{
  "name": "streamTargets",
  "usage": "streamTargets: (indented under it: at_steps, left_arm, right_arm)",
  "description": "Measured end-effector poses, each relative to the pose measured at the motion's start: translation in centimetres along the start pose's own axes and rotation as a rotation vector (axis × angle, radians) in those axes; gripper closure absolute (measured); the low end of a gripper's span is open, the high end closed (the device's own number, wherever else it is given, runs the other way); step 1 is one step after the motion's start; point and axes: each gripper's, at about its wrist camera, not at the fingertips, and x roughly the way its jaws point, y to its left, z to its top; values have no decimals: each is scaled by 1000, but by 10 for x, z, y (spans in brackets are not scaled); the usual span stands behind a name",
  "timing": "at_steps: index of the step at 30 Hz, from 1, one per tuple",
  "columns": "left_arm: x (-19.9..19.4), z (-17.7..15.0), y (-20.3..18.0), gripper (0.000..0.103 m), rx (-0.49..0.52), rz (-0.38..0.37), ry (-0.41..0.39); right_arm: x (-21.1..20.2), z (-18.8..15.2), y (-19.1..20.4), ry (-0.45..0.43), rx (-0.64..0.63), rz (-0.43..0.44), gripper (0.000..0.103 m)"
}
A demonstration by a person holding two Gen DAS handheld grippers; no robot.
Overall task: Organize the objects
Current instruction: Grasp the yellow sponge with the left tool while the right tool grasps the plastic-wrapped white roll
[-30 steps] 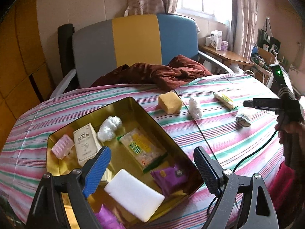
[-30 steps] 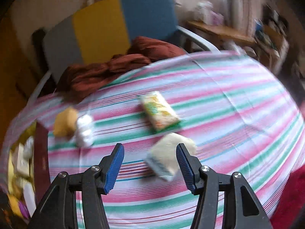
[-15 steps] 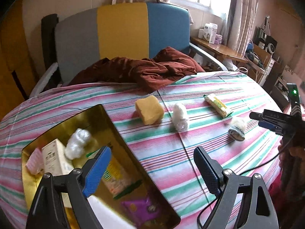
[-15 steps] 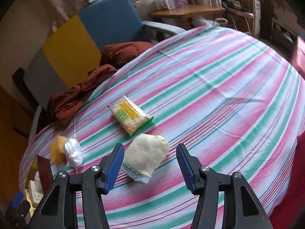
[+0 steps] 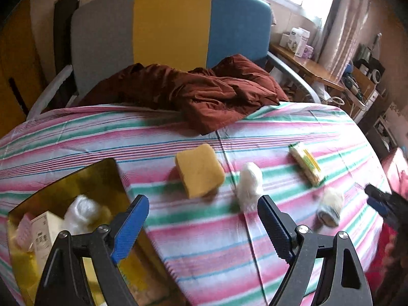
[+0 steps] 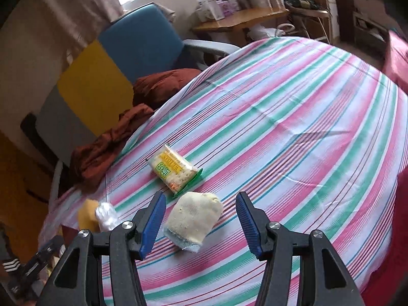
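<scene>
My left gripper (image 5: pixel 202 220) is open and empty above the striped table, right of a gold tin (image 5: pixel 84 178) that holds a white box (image 5: pixel 42 237) and a white plastic wad (image 5: pixel 81 213). Ahead of it lie a yellow sponge (image 5: pixel 199 169), a white plastic wad (image 5: pixel 250 185), a cracker packet (image 5: pixel 307 164) and a rolled cream sock (image 5: pixel 330 206). My right gripper (image 6: pixel 201 219) is open, with the sock (image 6: pixel 193 218) lying between its fingers on the cloth. The cracker packet (image 6: pixel 173 169) lies just beyond.
A crumpled brown cloth (image 5: pixel 204 94) lies over the table's far edge in front of a grey, yellow and blue chair (image 5: pixel 170 25). A wooden side table (image 6: pixel 239 20) with boxes stands at the back right.
My left gripper has swung right, away from the tin and towards the sponge and wad. My right gripper has come closer to the sock, which now lies between its fingers.
</scene>
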Motion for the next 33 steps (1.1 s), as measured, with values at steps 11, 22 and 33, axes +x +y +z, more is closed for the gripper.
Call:
streamTargets:
  at_steps: [11, 22, 33]
  left_arm:
    - [52, 41, 11, 16, -133, -14, 60]
    - [102, 46, 11, 32, -144, 18, 177]
    - [76, 29, 5, 49, -52, -21, 99]
  right_arm:
    - [9, -8, 25, 57, -126, 20, 45]
    - [20, -32, 67, 118, -353, 41, 45]
    - [26, -38, 73, 140, -397, 42, 45]
